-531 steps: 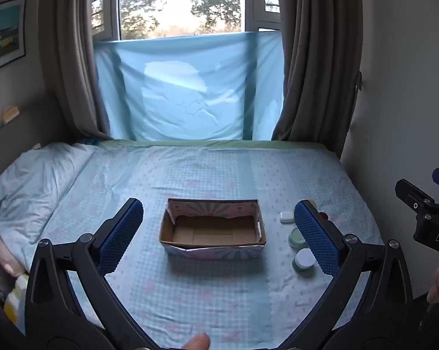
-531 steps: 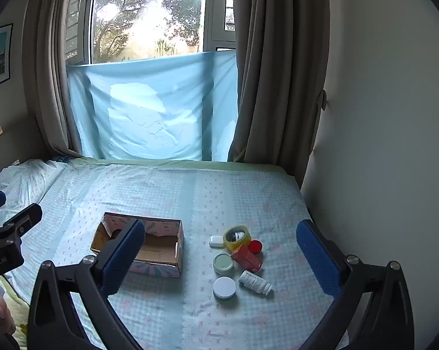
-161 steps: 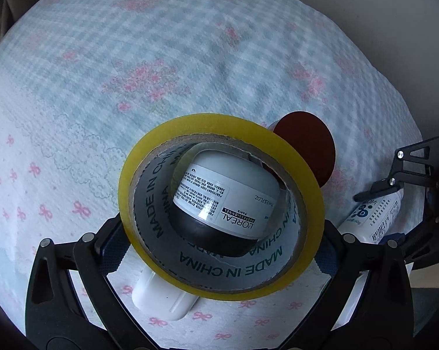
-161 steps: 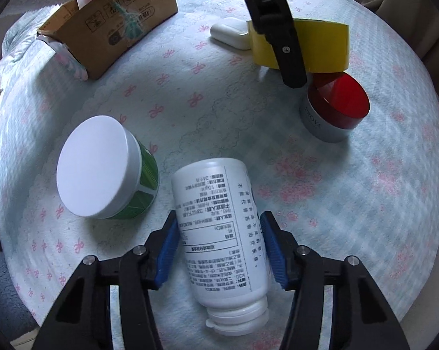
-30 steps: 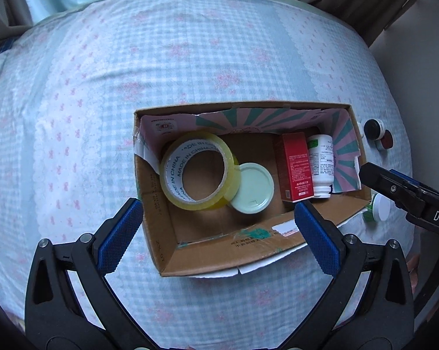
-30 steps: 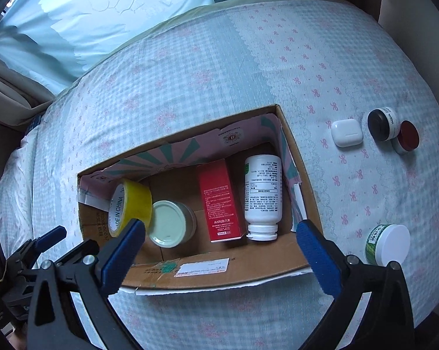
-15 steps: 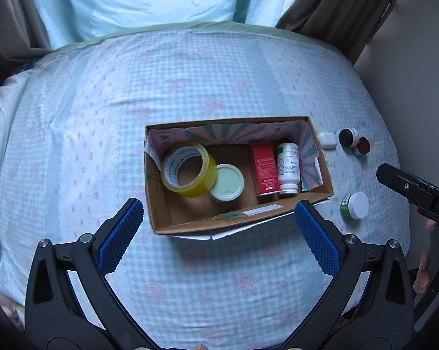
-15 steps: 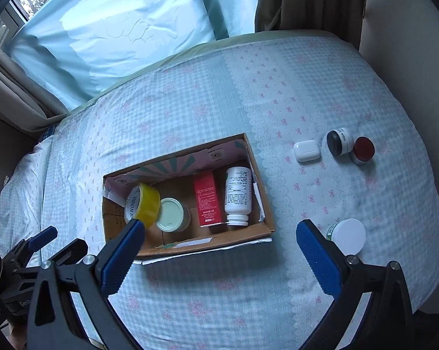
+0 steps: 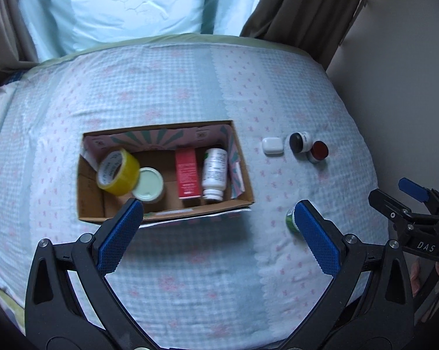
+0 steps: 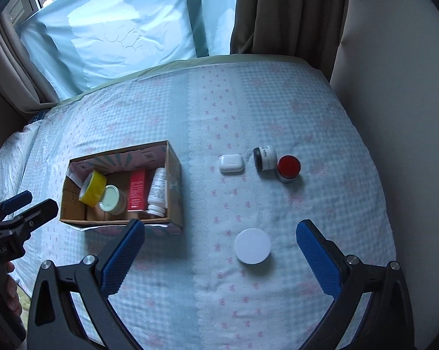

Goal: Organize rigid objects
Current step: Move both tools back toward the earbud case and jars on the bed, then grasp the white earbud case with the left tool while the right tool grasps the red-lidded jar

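Note:
A cardboard box sits on the bed. It holds a yellow tape roll, a pale green lidded jar, a red carton and a white bottle. Right of it lie a white earbud case, a black-lidded jar, a red-lidded jar and a white-lidded green jar. My left gripper is open and empty above the box's near side. My right gripper is open and empty above the white-lidded jar.
The bed has a blue checked sheet. A blue cloth and brown curtains hang at the far end. A wall runs along the right. A pillow lies at far left.
Both grippers have risen and pulled back from the box, so box and loose items look smaller and farther. The right gripper has shifted right toward the white-lidded jar. Nothing was grasped.

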`<state>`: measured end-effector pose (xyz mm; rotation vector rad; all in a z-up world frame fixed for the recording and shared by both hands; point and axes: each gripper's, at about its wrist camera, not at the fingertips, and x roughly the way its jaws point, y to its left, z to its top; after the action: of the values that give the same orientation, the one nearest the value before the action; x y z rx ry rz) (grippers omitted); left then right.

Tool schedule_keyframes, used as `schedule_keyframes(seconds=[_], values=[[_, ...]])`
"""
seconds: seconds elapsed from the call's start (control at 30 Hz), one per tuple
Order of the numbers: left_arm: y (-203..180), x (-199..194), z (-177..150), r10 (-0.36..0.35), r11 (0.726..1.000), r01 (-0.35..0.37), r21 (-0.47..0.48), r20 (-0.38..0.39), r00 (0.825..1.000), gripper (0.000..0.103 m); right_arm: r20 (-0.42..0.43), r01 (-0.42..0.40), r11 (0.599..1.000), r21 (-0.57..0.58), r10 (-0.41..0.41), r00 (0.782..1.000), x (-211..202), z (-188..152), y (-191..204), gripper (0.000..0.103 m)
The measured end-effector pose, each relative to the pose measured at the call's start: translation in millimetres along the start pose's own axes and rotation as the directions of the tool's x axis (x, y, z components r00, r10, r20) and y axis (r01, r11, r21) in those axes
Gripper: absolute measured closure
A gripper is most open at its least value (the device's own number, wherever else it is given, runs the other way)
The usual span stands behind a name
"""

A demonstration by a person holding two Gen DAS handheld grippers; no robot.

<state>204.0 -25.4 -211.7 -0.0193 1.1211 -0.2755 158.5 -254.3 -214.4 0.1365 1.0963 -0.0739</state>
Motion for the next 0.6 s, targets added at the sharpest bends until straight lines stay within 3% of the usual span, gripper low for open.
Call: schedule_keyframes(seconds=[0.17, 0.37, 0.6], values=[[-69.9, 24.7, 5.2, 0.016, 1.000, -0.016, 0.006, 0.012, 1.000, 0.000, 0.018, 0.013, 0.999, -0.046, -0.012, 1.000, 15.7, -0.7, -56.4, 0.000], [-145.4, 93.6, 10.3, 0.037, 0.998, -0.037, 0.053, 0.014, 0.999, 0.000, 0.065, 0.013, 0.999, -0.046, -0.010, 0.998, 45.7, 5.5, -119.3, 0.000], [-172.2, 199.9, 12.3, 0.040, 0.999, -0.040, 0.030, 0.010, 0.999, 0.000, 0.118, 0.003, 0.994, -0.110, 0.010, 0.993, 113.3, 6.9, -162.2, 0.000]])
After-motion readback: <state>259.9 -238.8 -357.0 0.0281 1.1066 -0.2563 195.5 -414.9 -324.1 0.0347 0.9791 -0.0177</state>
